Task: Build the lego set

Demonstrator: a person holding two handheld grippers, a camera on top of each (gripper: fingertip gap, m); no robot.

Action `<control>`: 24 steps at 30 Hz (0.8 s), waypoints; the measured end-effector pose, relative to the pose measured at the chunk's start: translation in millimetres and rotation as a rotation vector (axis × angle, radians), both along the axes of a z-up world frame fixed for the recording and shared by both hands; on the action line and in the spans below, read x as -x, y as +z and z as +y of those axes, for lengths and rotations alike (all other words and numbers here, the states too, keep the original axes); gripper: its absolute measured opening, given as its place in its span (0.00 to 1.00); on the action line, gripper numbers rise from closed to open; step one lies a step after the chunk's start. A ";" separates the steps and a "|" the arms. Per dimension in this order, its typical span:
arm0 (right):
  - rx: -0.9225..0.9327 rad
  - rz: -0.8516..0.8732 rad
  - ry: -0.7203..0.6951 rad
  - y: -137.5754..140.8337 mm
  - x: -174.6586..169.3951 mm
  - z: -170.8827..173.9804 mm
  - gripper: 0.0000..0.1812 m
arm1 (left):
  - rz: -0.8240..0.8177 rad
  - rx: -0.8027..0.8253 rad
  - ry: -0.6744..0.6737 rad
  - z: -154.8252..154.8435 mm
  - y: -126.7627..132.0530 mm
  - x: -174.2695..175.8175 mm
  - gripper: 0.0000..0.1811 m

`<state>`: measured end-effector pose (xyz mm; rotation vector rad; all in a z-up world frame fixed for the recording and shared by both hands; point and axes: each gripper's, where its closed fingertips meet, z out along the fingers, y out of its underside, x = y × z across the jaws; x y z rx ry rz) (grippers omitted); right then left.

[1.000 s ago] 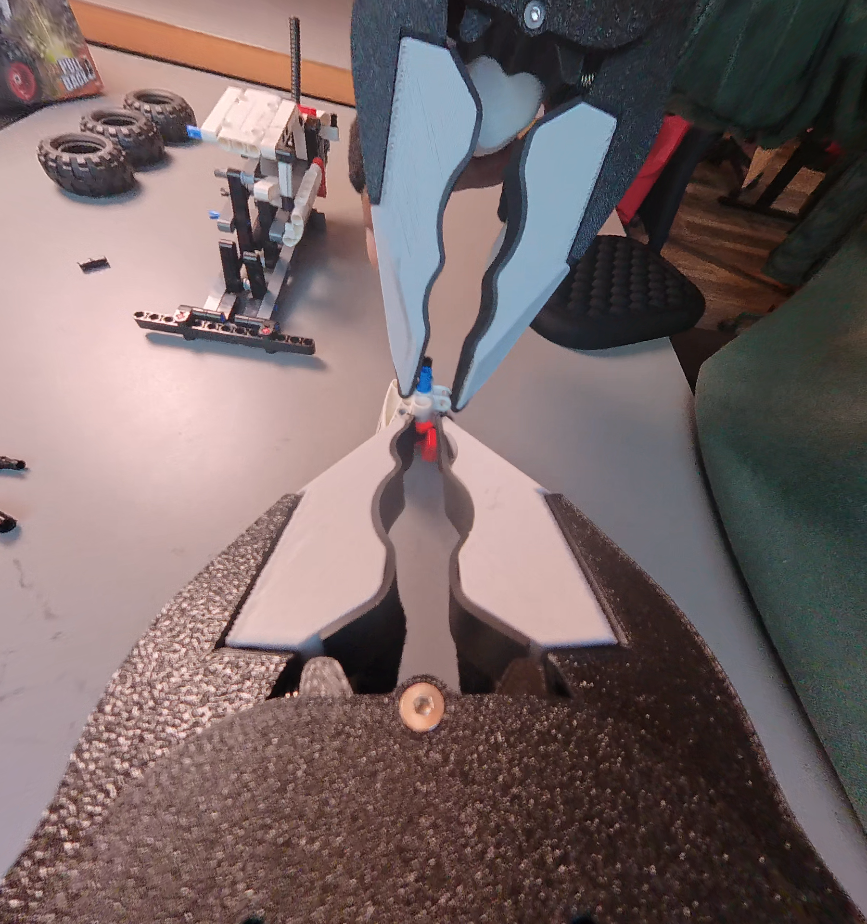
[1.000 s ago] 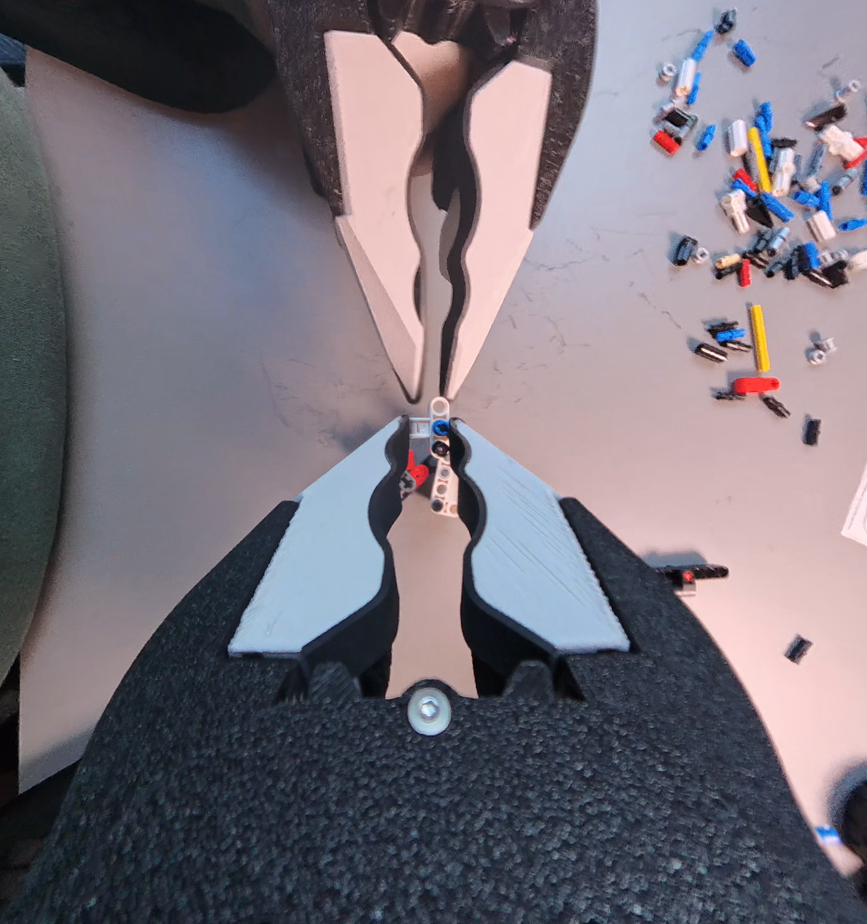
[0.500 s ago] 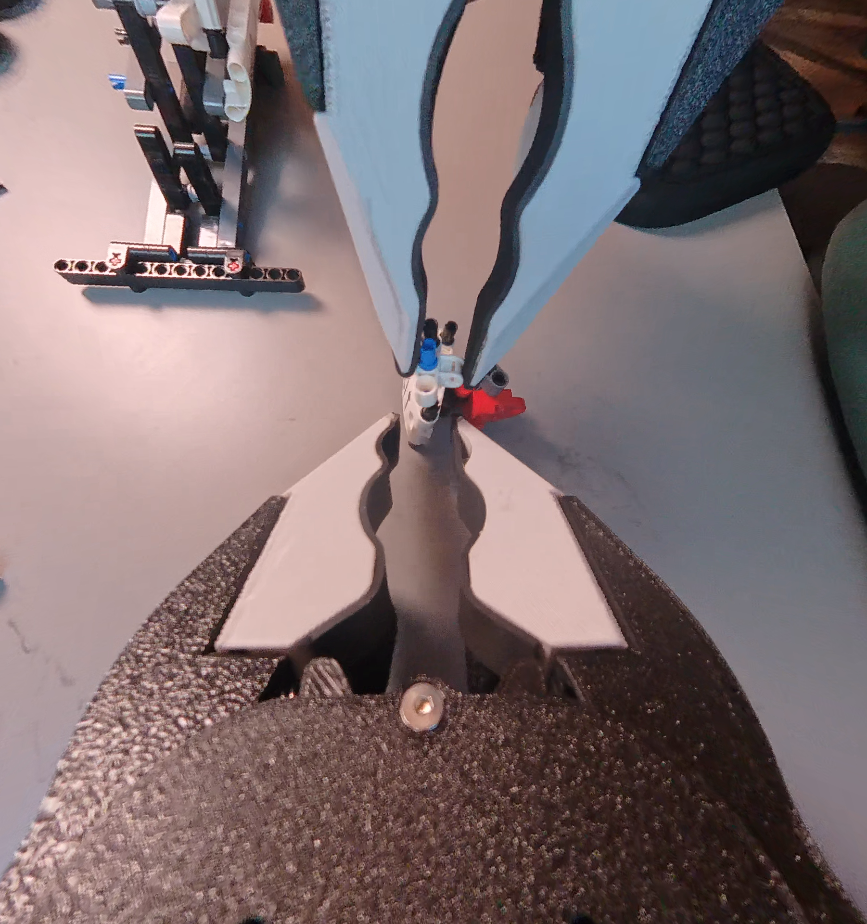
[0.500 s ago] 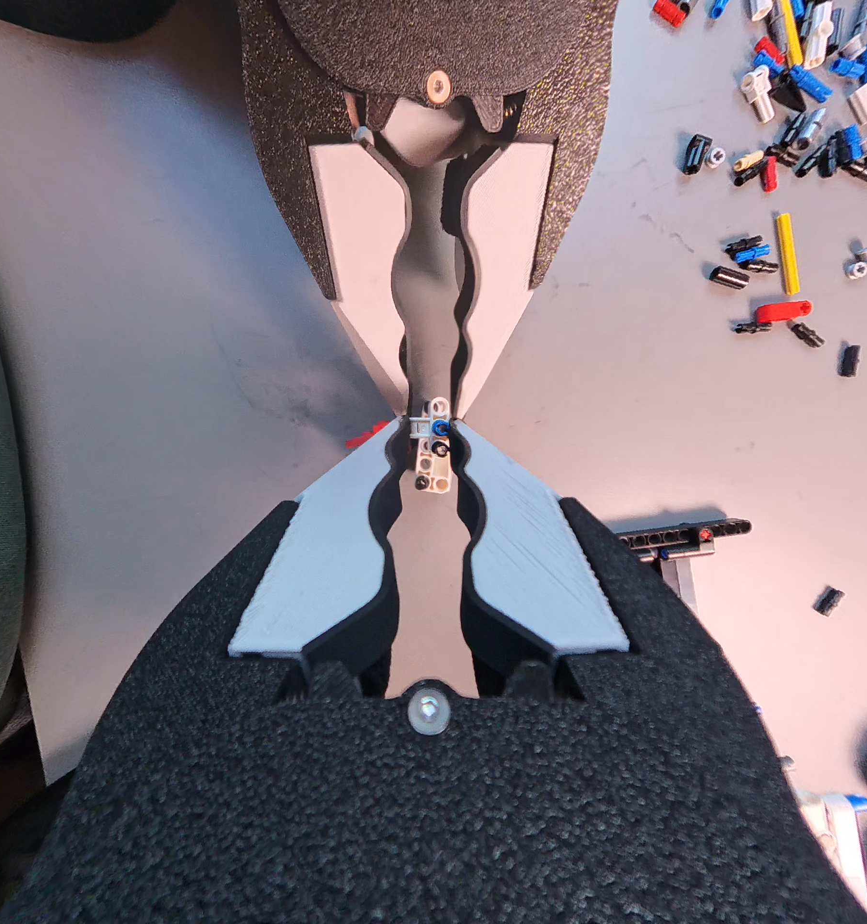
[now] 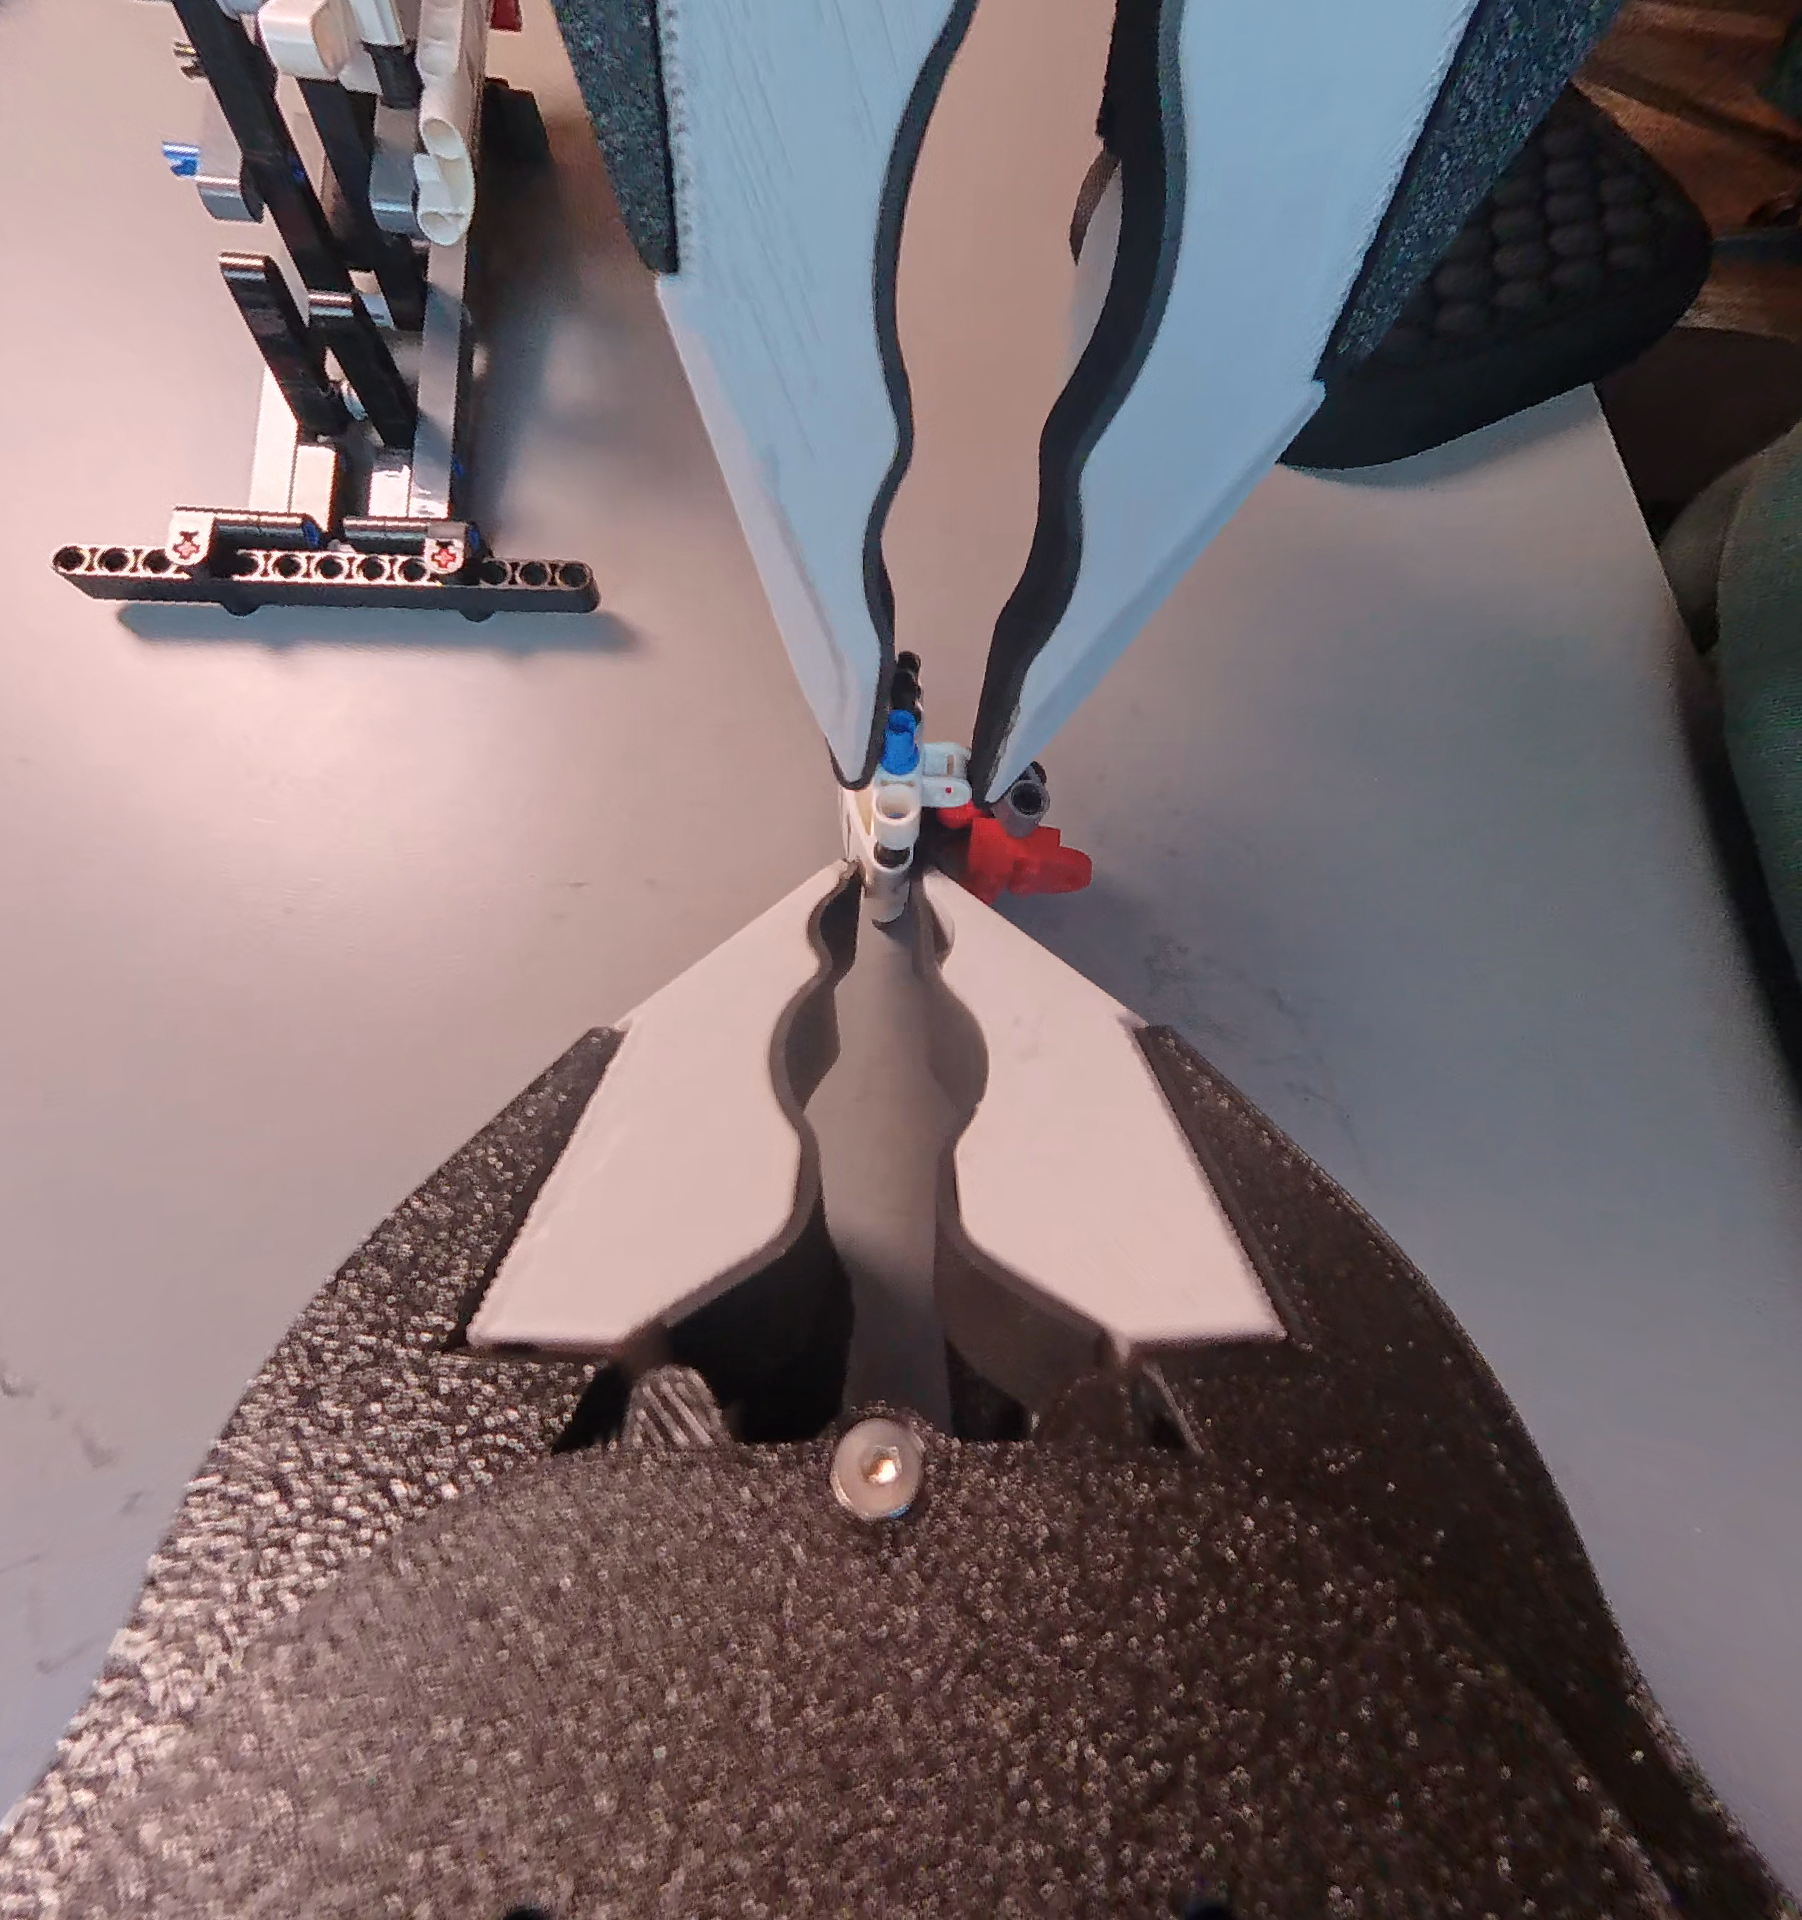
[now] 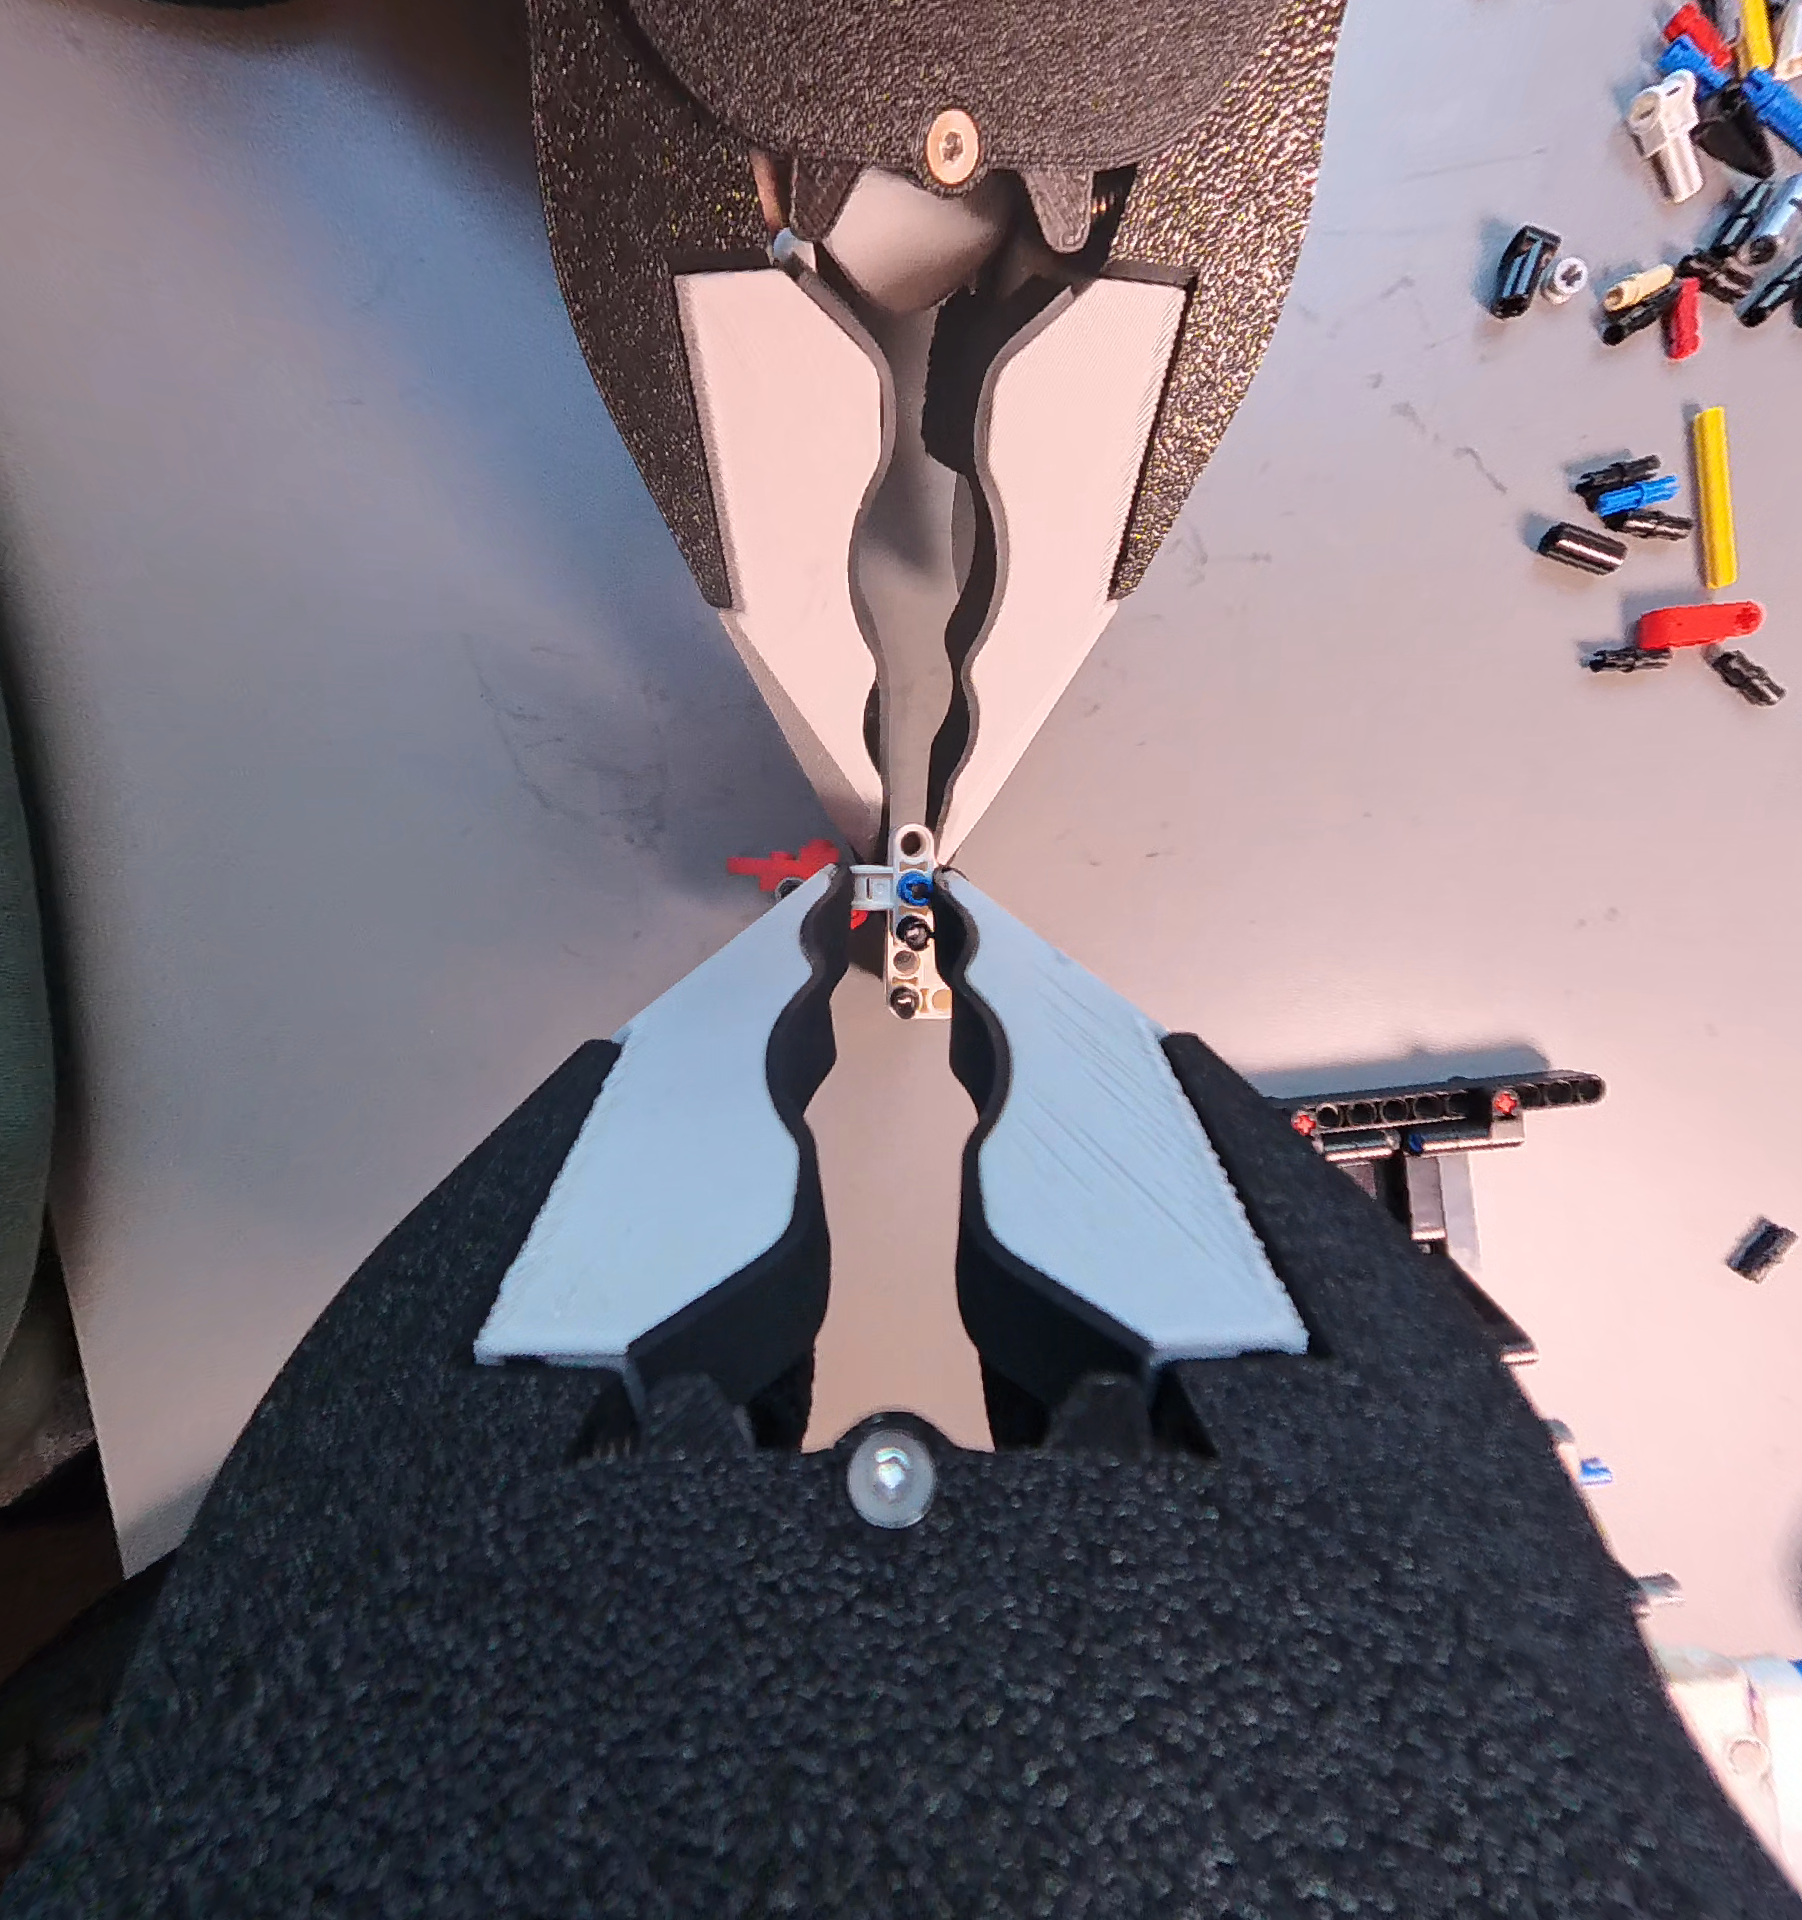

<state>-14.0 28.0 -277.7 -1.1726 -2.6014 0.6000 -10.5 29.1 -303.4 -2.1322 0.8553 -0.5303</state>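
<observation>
Grey worktop point(image 5: 253, 935) carries everything. One part-built lego model point(image 5: 357, 343), black and white beams on a long black holed beam, stands far left in the left wrist view, its top cut off by the frame edge. One scatter of loose pieces point(image 6: 1728, 208) lies top right in the right wrist view: blue, black, white and red pins, one yellow axle point(image 6: 1713, 497), one red beam point(image 6: 1702, 625); exact count too small to tell. Two tongs meet tip to tip at centre. Right tongs point(image 6: 884, 894) are clamped on the small white subassembly point(image 6: 915, 935), a short white beam with one blue pin and black pins. Left tongs point(image 5: 889, 902) are nearly together at the subassembly's other end; whether they actually grip it I cannot tell. One red piece point(image 5: 1022, 860) sits beside the tips, touching the subassembly or not is hidden. Green fabric point(image 5: 1801, 727) is cut off at the right edge.
</observation>
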 end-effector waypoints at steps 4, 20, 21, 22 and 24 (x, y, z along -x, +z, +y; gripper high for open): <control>-0.005 -0.007 -0.005 -1.1 0.9 1.2 0.08 | -0.011 0.009 0.003 0.1 0.3 0.0 0.04; -0.258 -0.199 0.287 -2.1 -4.2 1.0 0.07 | -0.004 0.012 -0.003 -0.7 0.6 -3.9 0.04; -0.273 -0.207 0.307 -2.2 -4.8 1.0 0.07 | -0.005 0.013 -0.004 -0.8 0.7 -4.0 0.04; -0.281 -0.211 0.318 -2.4 -5.1 0.9 0.07 | -0.006 0.014 -0.006 -1.1 0.8 -4.0 0.04; -0.283 -0.215 0.317 -2.7 -5.3 1.2 0.07 | -0.011 0.016 -0.008 -1.5 0.9 -3.6 0.04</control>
